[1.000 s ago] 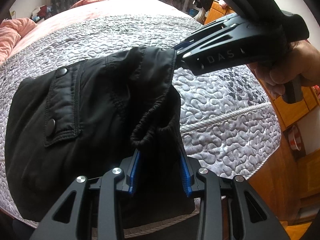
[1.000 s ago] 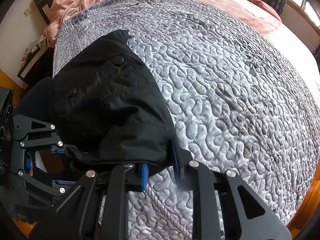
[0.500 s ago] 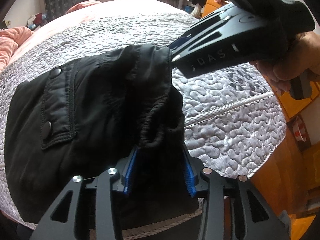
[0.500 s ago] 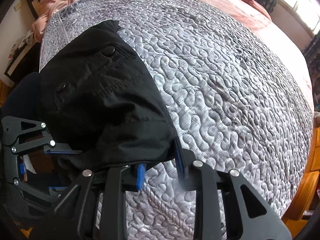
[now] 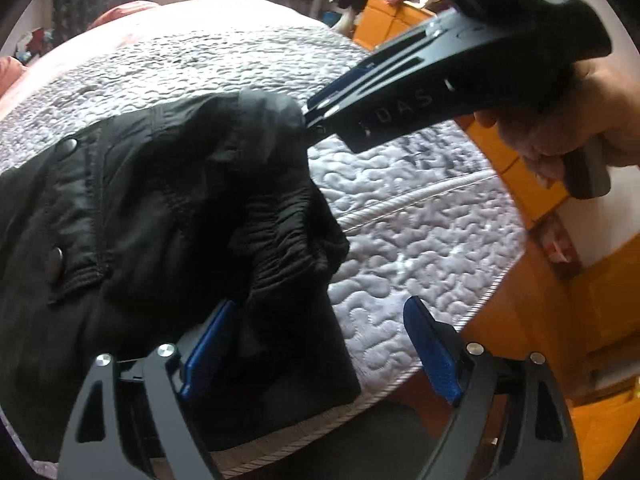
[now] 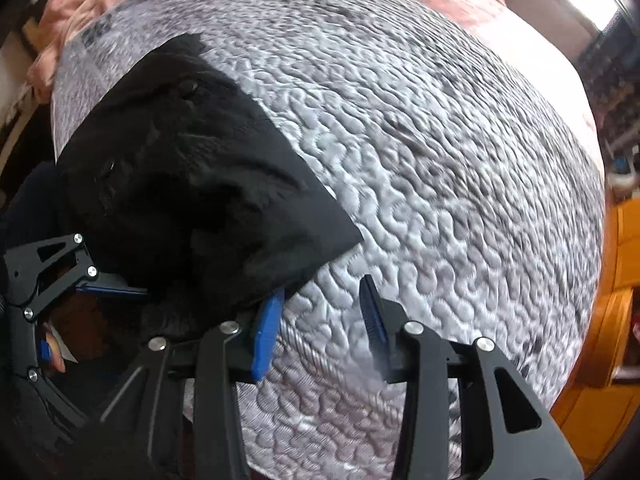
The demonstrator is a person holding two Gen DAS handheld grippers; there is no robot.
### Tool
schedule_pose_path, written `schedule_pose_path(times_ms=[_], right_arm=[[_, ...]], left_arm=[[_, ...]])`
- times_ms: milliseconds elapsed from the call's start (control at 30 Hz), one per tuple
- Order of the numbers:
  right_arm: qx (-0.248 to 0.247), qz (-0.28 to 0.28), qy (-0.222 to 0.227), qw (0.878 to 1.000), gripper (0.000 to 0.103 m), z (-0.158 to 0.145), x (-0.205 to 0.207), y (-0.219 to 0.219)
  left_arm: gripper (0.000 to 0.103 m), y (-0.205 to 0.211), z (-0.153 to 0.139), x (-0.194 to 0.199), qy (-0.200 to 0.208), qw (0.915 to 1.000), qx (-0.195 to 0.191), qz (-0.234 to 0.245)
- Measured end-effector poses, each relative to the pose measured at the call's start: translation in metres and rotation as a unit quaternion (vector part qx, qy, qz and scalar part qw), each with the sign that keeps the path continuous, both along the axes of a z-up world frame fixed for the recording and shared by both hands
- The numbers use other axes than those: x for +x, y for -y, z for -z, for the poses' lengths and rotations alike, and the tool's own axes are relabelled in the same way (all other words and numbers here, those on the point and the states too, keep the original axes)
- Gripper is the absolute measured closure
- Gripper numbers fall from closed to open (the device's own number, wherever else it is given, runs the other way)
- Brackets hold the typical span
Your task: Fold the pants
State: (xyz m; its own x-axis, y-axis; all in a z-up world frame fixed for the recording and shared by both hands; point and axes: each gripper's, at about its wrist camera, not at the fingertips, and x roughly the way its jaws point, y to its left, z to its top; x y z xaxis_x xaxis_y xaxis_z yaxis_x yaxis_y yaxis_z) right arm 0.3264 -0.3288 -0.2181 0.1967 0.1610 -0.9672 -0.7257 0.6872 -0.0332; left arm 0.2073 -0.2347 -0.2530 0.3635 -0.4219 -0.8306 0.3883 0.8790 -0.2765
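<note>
- The black cargo pants point(image 5: 152, 216), folded into a bundle, are lying at the near edge of the quilted grey mattress point(image 5: 420, 248), their elastic waistband point(image 5: 276, 228) bunching on top.
- The left gripper point(image 5: 316, 344) is opening wide, its left pad touching the fabric, the right one clear.
- The right gripper point(image 6: 320, 316) is opening too, the pants' corner just beside its left pad.

Open quilted bedspread point(image 6: 440, 160) beyond, folded black pants point(image 6: 180, 184) heaped at near edge
</note>
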Motion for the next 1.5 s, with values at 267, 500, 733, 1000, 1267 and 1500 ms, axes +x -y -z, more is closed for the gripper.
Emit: schedule_pose_path(times_ms=[267, 500, 733, 1000, 1267, 1500], right_arm=[[0.074, 0.161, -0.028, 0.984, 0.053, -0.026, 0.016, 0.039], [0.29, 0.228, -0.136, 0.919, 0.053, -0.015, 0.012, 0.028], [0.33, 0.292, -0.208, 0.873, 0.063, 0.041, 0.025, 0.021], [0.364, 0.346, -0.182, 0.845, 0.048, 0.037, 0.006, 0.048], [0.39, 0.43, -0.196, 0.79, 0.036, 0.066, -0.066, 0.085], [0.394, 0.413, -0.218, 0.792, 0.076, 0.077, -0.067, 0.051]], left_arm=[[0.012, -0.064, -0.046, -0.021, 0.031, 0.9925, -0.118, -0.009], [0.007, -0.164, -0.044, -0.022, 0.03, 0.979, -0.158, -0.125], [0.007, -0.199, -0.018, -0.017, -0.008, 0.9772, -0.143, -0.157], [0.007, -0.2, -0.016, -0.014, -0.018, 0.9791, -0.134, -0.152], [0.007, -0.227, -0.025, -0.032, -0.006, 0.9719, -0.147, -0.184], [0.007, -0.228, -0.03, -0.043, -0.006, 0.9734, -0.138, -0.183]])
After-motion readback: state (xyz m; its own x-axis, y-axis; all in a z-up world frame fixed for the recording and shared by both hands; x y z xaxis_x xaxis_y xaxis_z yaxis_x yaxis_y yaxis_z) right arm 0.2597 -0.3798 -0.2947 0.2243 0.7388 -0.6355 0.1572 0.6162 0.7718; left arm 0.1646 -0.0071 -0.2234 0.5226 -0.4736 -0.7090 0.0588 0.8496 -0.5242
